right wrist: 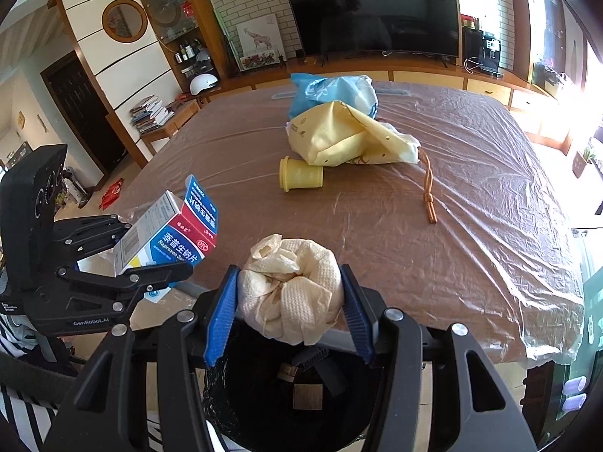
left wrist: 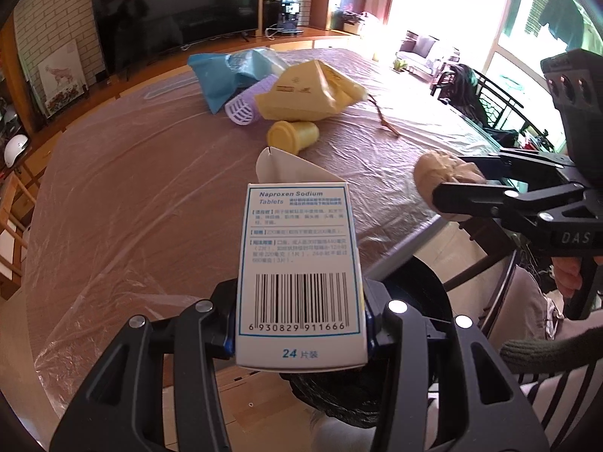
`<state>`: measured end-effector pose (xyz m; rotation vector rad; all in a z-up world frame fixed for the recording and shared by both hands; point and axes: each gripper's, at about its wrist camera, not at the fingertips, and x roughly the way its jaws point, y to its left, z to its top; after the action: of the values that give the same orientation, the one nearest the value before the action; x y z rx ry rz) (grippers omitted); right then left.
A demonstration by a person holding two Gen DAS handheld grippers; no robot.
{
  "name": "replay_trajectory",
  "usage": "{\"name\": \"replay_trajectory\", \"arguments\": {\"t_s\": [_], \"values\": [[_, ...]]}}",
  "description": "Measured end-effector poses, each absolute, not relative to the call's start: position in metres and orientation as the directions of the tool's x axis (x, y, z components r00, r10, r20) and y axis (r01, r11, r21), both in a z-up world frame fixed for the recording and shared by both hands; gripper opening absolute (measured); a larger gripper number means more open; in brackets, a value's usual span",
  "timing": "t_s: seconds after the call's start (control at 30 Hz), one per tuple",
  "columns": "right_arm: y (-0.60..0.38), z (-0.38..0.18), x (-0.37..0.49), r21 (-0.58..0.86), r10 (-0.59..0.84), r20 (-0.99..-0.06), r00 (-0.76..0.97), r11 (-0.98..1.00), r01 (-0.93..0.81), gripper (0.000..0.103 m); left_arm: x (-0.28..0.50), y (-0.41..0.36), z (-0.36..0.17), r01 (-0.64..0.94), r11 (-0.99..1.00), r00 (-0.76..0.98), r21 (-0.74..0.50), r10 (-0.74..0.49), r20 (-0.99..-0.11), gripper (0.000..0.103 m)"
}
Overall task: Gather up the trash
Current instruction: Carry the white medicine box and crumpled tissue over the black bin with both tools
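Above black bin: right gripper fingers clamp crumpled tissue wad; left gripper fingers grasp medicine box beside counter

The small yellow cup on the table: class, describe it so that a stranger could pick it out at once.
Start at the big table under clear plastic sheeting, then find the heap of bags near its middle. Just in front of the pale yellow bag lies the small yellow cup, tipped on its side. It alone is rigid and cylindrical; its neighbours are crumpled.

A home living room — television on a wooden sideboard, sofa by the window.
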<state>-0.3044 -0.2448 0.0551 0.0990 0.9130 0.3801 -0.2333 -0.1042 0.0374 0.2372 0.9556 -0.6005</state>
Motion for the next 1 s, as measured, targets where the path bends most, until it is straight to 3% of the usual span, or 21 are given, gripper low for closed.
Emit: {"name": "replay_trajectory", "arguments": {"t_s": [1.0], "values": [[-0.249, 0.037, -0.352, 0.25, 0.392, -0.785, 0.479, 0.909, -0.334, 0.051, -0.294, -0.125, 0.023, 0.692, 0.716, 0.326, -0.091, -0.423, -0.845, 0.048]]}}
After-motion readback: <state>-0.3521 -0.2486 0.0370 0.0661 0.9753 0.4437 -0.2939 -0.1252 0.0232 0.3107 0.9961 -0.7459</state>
